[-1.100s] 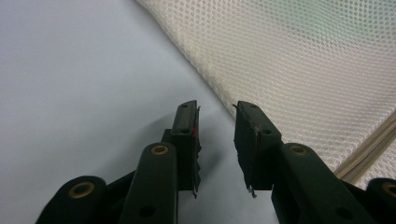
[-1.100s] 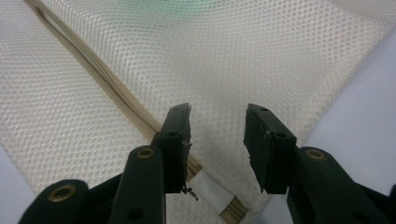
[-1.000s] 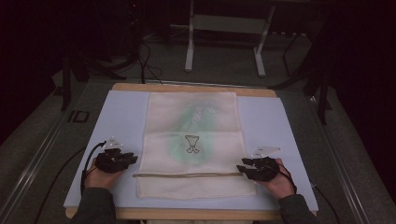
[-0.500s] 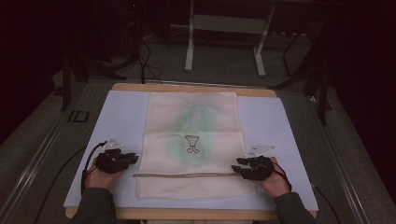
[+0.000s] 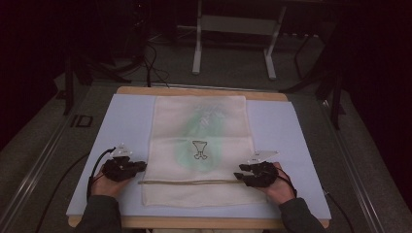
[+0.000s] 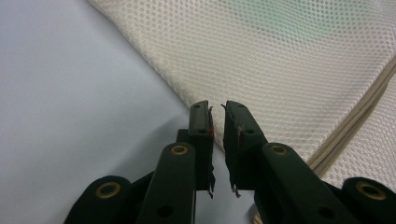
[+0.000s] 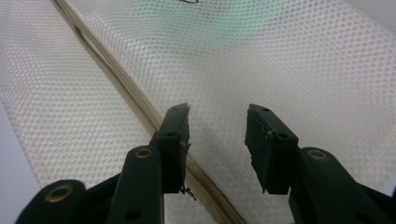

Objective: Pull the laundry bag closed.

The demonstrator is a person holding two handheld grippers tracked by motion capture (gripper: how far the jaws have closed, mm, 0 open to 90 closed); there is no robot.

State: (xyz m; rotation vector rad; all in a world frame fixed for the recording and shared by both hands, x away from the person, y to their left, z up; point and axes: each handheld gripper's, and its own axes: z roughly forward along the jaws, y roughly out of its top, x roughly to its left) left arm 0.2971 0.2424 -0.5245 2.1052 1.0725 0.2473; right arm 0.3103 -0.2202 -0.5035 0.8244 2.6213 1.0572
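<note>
1. Mesh bag (image 5: 199, 145) lies flat in the middle of the worktop (image 5: 126, 116), on a pale blue mat. Long axis runs near to far. A green shape and a small dark print show on its middle.

2. A tan drawstring (image 5: 189, 182) crosses the bag left to right near its near end, leaving a strip of mesh between cord and near edge.

3. Left claw (image 5: 138, 166) sits at the bag's left edge, level with the left end of the drawstring. In the left gripper view its jaws have just been closing and now stand a narrow slit apart, right at the mesh edge (image 6: 187, 100). Whether fabric is in the slit: cannot tell. No firm clamp visible.

4. Right claw (image 5: 239, 174) sits at the right end of the drawstring, over the bag. In the right gripper view its jaws stand well apart, poised above mesh, the cord (image 7: 140, 112) just beside the left jaw. Nothing held.

5. Step in hand, by my reading: taking hold of the bag's two sides at the drawstring line, left side ahead of right.

6. Next move calls for: left claw to finish its pinch on the edge; right claw to settle onto the mesh or cord and close. Both grips should match in position, or the bag will skew when lifted or folded.
</note>
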